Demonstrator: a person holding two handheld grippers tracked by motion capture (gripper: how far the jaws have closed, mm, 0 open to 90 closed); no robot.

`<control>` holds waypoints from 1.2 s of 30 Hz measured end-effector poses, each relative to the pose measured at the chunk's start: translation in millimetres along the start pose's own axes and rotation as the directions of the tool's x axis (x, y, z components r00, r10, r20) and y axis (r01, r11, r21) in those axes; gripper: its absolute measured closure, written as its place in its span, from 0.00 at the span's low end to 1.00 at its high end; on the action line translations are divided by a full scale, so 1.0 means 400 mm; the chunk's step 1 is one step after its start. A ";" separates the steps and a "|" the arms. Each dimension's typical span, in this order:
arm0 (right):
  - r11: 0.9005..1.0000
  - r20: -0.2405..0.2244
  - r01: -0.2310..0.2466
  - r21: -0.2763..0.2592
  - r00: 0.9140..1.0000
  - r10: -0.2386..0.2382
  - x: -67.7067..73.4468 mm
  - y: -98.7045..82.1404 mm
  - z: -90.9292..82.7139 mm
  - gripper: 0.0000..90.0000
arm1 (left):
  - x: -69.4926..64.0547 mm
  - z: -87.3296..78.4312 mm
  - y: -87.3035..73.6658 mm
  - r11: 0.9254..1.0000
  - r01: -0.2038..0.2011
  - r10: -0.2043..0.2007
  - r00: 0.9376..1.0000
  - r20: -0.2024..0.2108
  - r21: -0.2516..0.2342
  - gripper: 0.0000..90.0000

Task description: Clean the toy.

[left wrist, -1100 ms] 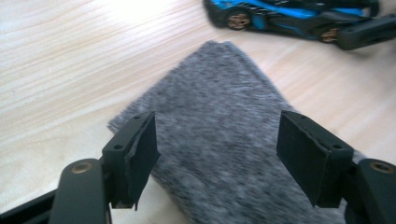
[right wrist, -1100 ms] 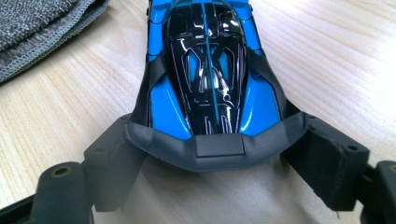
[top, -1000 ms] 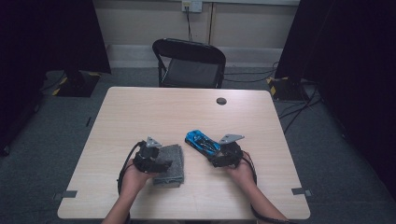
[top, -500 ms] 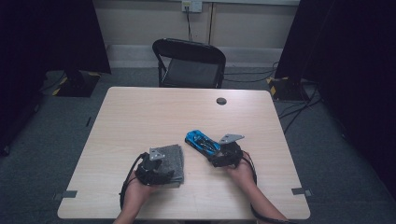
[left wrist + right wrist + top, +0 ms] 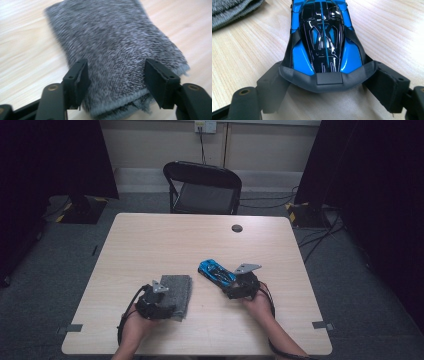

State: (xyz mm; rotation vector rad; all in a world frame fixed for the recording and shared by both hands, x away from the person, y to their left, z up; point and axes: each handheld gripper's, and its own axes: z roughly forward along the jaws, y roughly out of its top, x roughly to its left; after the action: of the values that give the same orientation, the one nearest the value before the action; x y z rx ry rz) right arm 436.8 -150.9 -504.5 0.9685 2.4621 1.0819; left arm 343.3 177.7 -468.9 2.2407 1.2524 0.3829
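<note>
A grey folded fuzzy cloth (image 5: 180, 286) lies on the table's near left. My left gripper (image 5: 166, 303) hovers over its near end. In the left gripper view the cloth (image 5: 117, 37) runs under and between the jaws of the gripper (image 5: 115, 67), which stand apart; they have just been closing a little, and the pads do not pinch the fabric. A blue and black toy car (image 5: 216, 271) sits right of the cloth. My right gripper (image 5: 231, 285) is shut on the car's rear, and the car (image 5: 322, 37) points away from the gripper (image 5: 327, 75).
The light wooden table (image 5: 165, 245) has a small dark round cap (image 5: 237, 228) at its far middle. A black folding chair (image 5: 202, 190) stands behind the far edge. An edge of the cloth (image 5: 232, 10) lies just left of the car's nose.
My left gripper has drawn back toward the near table edge, along the cloth to its near end. The right gripper and the car have stayed put.
</note>
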 end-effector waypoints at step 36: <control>1.000 0.001 0.002 0.002 1.000 -0.002 0.000 0.001 0.001 0.23 | 0.023 0.039 -0.006 0.991 0.106 -0.107 0.994 -0.002 -0.081 0.78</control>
State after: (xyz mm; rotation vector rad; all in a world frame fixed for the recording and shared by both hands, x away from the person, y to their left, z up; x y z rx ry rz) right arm 437.1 -150.5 -504.5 0.9664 2.4634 1.0790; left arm 354.1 181.8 -483.2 2.0962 1.3297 0.3936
